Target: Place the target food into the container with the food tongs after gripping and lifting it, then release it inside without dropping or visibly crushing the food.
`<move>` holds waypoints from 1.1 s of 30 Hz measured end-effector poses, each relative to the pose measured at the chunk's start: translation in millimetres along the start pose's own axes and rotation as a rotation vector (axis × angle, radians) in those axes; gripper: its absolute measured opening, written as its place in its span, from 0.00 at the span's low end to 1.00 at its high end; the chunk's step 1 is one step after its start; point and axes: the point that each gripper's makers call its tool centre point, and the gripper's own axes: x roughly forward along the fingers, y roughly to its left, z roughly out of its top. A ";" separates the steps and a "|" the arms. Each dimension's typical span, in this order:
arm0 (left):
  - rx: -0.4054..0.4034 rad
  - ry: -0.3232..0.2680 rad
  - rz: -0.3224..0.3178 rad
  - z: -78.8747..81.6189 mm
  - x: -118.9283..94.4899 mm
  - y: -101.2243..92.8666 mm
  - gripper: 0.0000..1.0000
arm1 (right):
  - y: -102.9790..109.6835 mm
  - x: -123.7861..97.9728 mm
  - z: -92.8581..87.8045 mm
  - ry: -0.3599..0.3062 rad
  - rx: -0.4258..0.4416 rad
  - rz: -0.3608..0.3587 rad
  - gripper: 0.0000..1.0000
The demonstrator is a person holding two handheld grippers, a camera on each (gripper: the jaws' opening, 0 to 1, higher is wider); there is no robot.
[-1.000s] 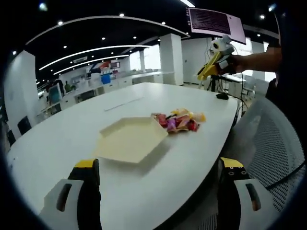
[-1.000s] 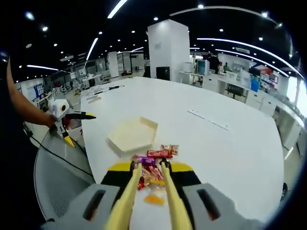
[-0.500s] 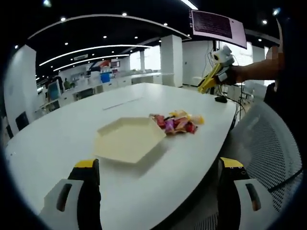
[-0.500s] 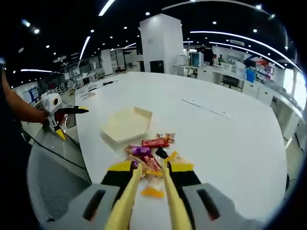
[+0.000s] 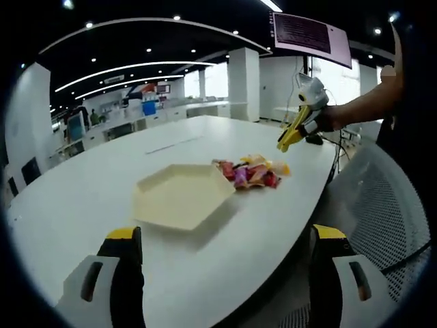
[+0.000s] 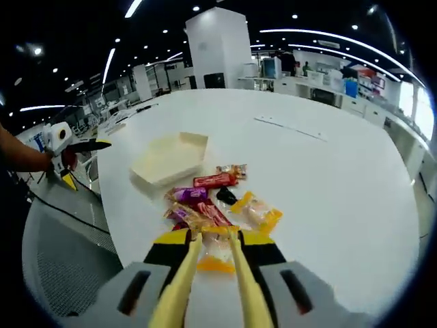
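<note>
Tongs (image 6: 208,273) ride clamped in our right gripper (image 6: 213,239) above the snacks (image 6: 217,205), aimed to pick; left gripper (image 5: 222,239) waits open-jawed beside the tray (image 5: 181,198).

Bare table (image 6: 328,178) around tray (image 6: 167,157), seemingly unobstructed.

Open-plan office: desk rows (image 6: 321,92), ceiling strip lights (image 5: 130,72).

A mesh chair (image 5: 392,205) stands beside the white table (image 5: 82,198); a wall screen (image 5: 311,34) hangs beyond.
</note>
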 end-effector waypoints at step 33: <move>-0.043 0.022 -0.031 -2.8 2.7 -7.2 0.99 | -6.5 25.2 -22.2 0.110 0.118 -0.048 0.28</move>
